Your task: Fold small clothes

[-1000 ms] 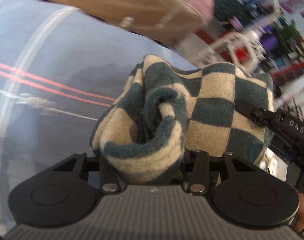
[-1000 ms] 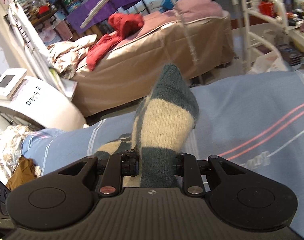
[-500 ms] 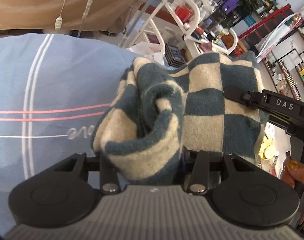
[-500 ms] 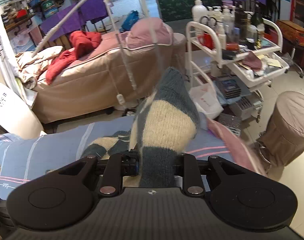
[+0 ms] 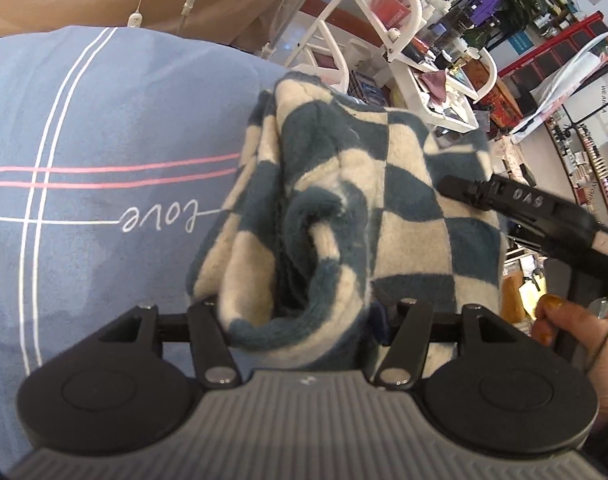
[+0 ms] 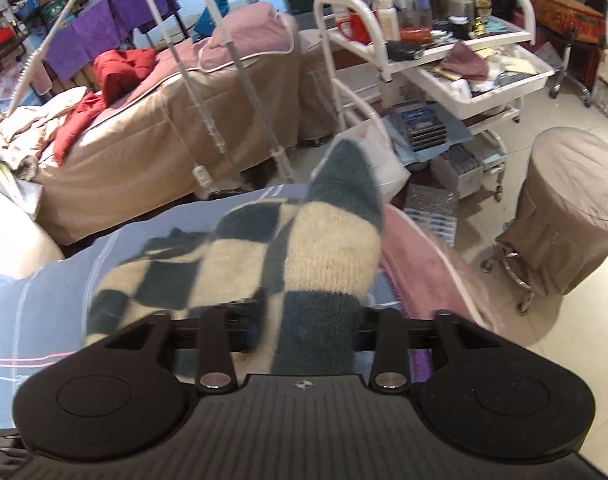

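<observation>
Lay bunched betw. both tongs: checkered sock (image 5: 344, 216) on blue sheet (image 5: 116, 120). Left gripper (image 5: 300, 312) opening, sock betw. jaws. Right gripper (image 6: 304, 320) opening wide, sock betw. jaws, grip unclear.

Left of the checkered sock (image 5: 344, 208), the blue striped sheet (image 5: 104, 120) lies bare; right of it, the right gripper (image 5: 516, 208) and a white trolley (image 6: 444, 60) crowd close.
</observation>
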A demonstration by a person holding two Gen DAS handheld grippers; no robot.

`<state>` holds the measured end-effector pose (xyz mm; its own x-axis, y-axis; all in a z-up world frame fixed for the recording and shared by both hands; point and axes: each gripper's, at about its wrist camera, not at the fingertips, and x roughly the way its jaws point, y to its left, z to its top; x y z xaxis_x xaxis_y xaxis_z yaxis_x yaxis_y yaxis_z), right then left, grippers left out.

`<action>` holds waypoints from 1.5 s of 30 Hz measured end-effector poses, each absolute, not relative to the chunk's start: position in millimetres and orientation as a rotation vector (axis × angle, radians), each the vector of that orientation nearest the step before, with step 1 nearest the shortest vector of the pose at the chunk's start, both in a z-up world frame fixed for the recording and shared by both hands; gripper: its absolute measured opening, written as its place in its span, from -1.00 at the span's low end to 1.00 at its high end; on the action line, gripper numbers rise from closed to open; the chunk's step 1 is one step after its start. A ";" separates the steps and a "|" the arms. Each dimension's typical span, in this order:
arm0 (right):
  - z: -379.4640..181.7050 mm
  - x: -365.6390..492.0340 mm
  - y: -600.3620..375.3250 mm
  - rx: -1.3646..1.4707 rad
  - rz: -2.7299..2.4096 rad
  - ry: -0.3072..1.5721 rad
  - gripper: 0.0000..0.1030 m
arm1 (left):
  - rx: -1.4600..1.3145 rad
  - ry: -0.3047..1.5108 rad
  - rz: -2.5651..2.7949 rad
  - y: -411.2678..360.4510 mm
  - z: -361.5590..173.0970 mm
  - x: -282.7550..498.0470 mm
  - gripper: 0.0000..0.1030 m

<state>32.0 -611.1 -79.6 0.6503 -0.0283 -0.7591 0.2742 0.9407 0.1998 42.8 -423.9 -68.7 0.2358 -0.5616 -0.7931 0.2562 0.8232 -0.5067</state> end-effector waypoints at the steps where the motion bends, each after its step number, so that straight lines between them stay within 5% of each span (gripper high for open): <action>1: -78.8 30.3 -609.5 0.278 -0.199 0.843 0.85 | -0.284 1.203 -0.576 -419.2 -65.4 41.3 0.23; 8: -31.0 -23.8 -577.6 0.072 -0.209 0.636 0.80 | -0.086 0.882 -0.636 -388.7 -1.6 19.2 0.43; 10: -24.5 -42.9 -561.4 0.032 -0.111 0.625 0.53 | -0.038 0.769 -0.720 -393.6 13.1 12.4 0.62; 13: -29.7 -61.5 -546.9 0.016 0.001 0.683 0.04 | 0.062 0.758 -0.808 -415.1 12.1 14.7 0.56; 18: -48.2 -73.2 -548.7 0.036 -0.018 0.770 -0.04 | 0.169 0.858 -0.839 -433.2 -14.9 20.3 0.45; 26: -66.8 -69.1 -546.2 0.048 -0.018 0.812 0.10 | 0.225 0.940 -0.815 -440.4 -56.7 22.4 0.53; 30: -73.2 -73.7 -546.8 0.065 -0.032 0.805 0.14 | 0.246 0.937 -0.799 -446.2 -67.1 24.7 0.81; 36: -73.1 -67.1 -548.4 0.101 -0.073 0.824 0.21 | 0.243 0.957 -0.790 -448.2 -63.9 31.9 0.87; 38: -71.4 -66.3 -546.3 0.105 -0.100 0.836 0.32 | 0.263 0.954 -0.785 -447.1 -58.1 30.8 0.88; 43: -40.2 -75.7 -546.0 0.219 -0.227 0.781 0.99 | 0.392 0.896 -0.692 -435.3 -17.8 16.4 1.00; 45: -25.1 -80.9 -540.3 0.216 -0.269 0.774 1.00 | 0.451 0.843 -0.638 -427.7 4.7 4.7 1.00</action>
<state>-80.9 -540.3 -25.1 0.6841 -0.1590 -0.7119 0.3161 0.9442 0.0929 4.7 -427.7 4.7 0.4999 -0.3369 -0.7979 0.6767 0.7269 0.1171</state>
